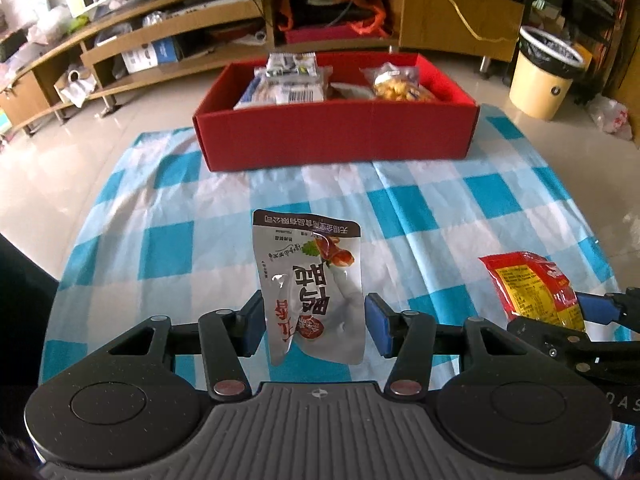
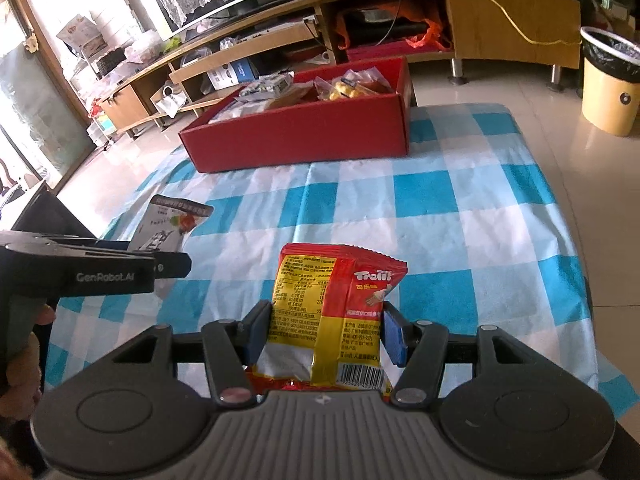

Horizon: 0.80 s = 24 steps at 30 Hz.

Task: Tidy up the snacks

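A silver-white snack pouch [image 1: 316, 280] with dark print stands upright between the blue pads of my left gripper [image 1: 316, 320], which is shut on its lower part, above the checked cloth. My right gripper [image 2: 326, 328] is shut on a red and yellow Trolli gummy packet [image 2: 332, 292], also held off the cloth. Each view shows the other gripper at its edge: the gummy packet [image 1: 532, 288] at the right, the silver pouch [image 2: 172, 224] at the left. A red cardboard box [image 1: 336, 136] sits at the table's far end, holding several snack bags [image 1: 288, 84].
The blue and white checked cloth [image 2: 440, 220] covers the table, whose edges drop to a tiled floor on both sides. A yellow waste bin [image 1: 540, 80] stands on the floor at the far right. A long wooden TV cabinet [image 1: 180, 36] runs along the back.
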Available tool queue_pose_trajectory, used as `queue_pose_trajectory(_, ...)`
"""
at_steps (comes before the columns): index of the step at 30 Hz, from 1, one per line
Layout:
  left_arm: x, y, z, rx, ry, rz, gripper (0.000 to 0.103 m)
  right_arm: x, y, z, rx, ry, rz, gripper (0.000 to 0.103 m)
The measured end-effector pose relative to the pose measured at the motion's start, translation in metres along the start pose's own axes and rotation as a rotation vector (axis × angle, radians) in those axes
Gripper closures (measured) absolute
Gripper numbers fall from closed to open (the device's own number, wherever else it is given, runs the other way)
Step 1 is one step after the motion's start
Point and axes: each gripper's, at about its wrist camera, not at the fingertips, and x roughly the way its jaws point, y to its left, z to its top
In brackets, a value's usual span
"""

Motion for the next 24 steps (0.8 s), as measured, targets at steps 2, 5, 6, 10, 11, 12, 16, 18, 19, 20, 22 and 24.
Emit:
queue_pose_trajectory(2, -0.002, 0.003, 0.000, -0.005, -0.015, -0.019, 0.043, -0.005, 0.005, 0.003, -0.007, -0.009, -0.013, 0.050)
queue_pose_trajectory(5, -0.003, 0.008, 0.001, -0.005, -0.034, -0.024, 0.043, -0.013, 0.012, 0.010, -0.014, -0.030, -0.030, 0.050)
queue_pose_trajectory(6, -0.003, 0.011, 0.002, -0.010, -0.036, -0.025, 0.043, -0.014, 0.015, 0.013, -0.015, -0.034, -0.034, 0.050)
queue_pose_trajectory(10, -0.005, 0.020, 0.006, -0.029, -0.045, -0.037, 0.043, -0.014, 0.027, 0.021, -0.037, -0.039, -0.043, 0.050)
queue_pose_trajectory(11, -0.006, 0.022, 0.007, -0.031, -0.050, -0.037, 0.043, -0.014, 0.030, 0.022, -0.042, -0.038, -0.043, 0.050)
queue_pose_trajectory(12, -0.007, 0.024, 0.009, -0.034, -0.055, -0.038, 0.043, -0.013, 0.033, 0.024, -0.050, -0.037, -0.044, 0.050)
queue_pose_trajectory(16, -0.011, 0.030, 0.015, -0.051, -0.071, -0.038, 0.043, -0.011, 0.045, 0.029, -0.079, -0.039, -0.036, 0.050)
queue_pose_trajectory(18, -0.012, 0.031, 0.019, -0.053, -0.081, -0.032, 0.043, -0.010, 0.051, 0.033, -0.095, -0.044, -0.027, 0.050)
queue_pose_trajectory(19, -0.012, 0.031, 0.021, -0.054, -0.085, -0.030, 0.043, -0.009, 0.053, 0.036, -0.102, -0.048, -0.024, 0.050)
queue_pose_trajectory(20, -0.012, 0.032, 0.022, -0.056, -0.087, -0.028, 0.043, -0.009, 0.055, 0.039, -0.107, -0.054, -0.021, 0.050)
queue_pose_trajectory(22, -0.011, 0.034, 0.026, -0.059, -0.091, -0.024, 0.043, -0.008, 0.057, 0.046, -0.112, -0.063, -0.015, 0.050)
queue_pose_trajectory(24, -0.009, 0.036, 0.031, -0.062, -0.096, -0.019, 0.043, -0.007, 0.059, 0.052, -0.115, -0.074, -0.013, 0.050)
